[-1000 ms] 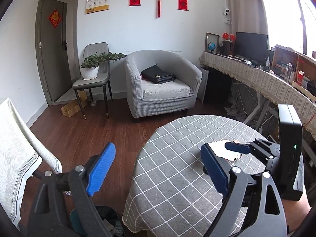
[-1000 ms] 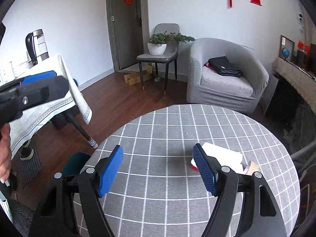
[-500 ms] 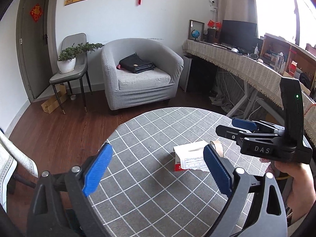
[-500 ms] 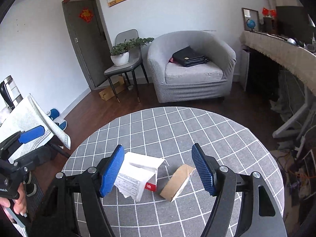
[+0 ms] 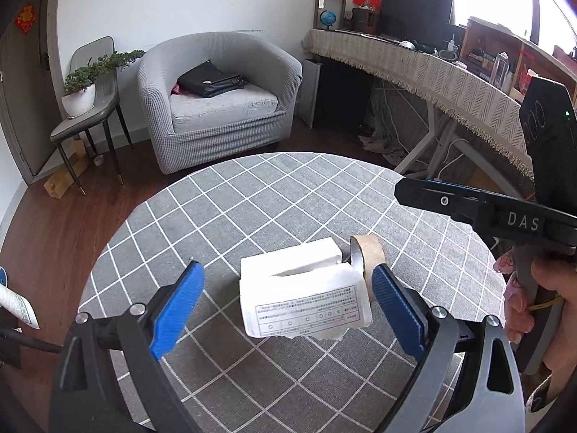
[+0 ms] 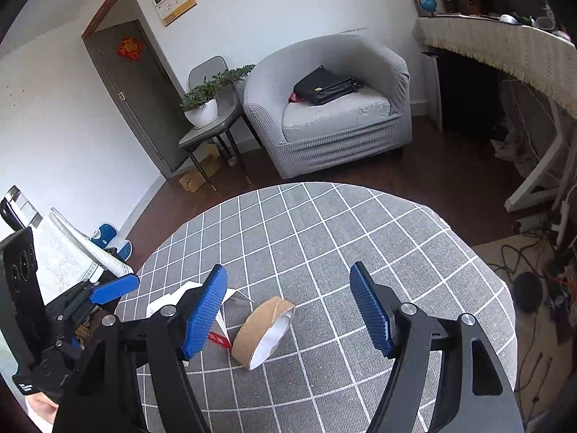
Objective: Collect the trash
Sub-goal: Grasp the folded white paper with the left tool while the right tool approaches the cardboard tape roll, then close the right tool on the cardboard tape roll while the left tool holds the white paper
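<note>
A torn white paper box [image 5: 304,288] with printed text lies on the round grey checked table [image 5: 252,202]. A brown cardboard tape core [image 5: 368,256] stands just right of it. My left gripper [image 5: 288,303] is open, its blue pads either side of the box, close above the table. In the right wrist view the tape core [image 6: 265,328] lies between the open pads of my right gripper [image 6: 288,310]; the white box [image 6: 169,303] is partly hidden behind the left finger. The right gripper's body [image 5: 505,213] shows at the right of the left wrist view.
A grey armchair [image 5: 216,97] with a black bag stands beyond the table. A chair with a potted plant [image 5: 81,90] is at the far left. A long cloth-covered desk [image 5: 432,72] runs along the right. A second cloth-covered table [image 6: 68,252] is at the left.
Both grippers have moved in closer and lower over the table. The white box now sits between the left pads and the tape core between the right pads. Both stay open.
</note>
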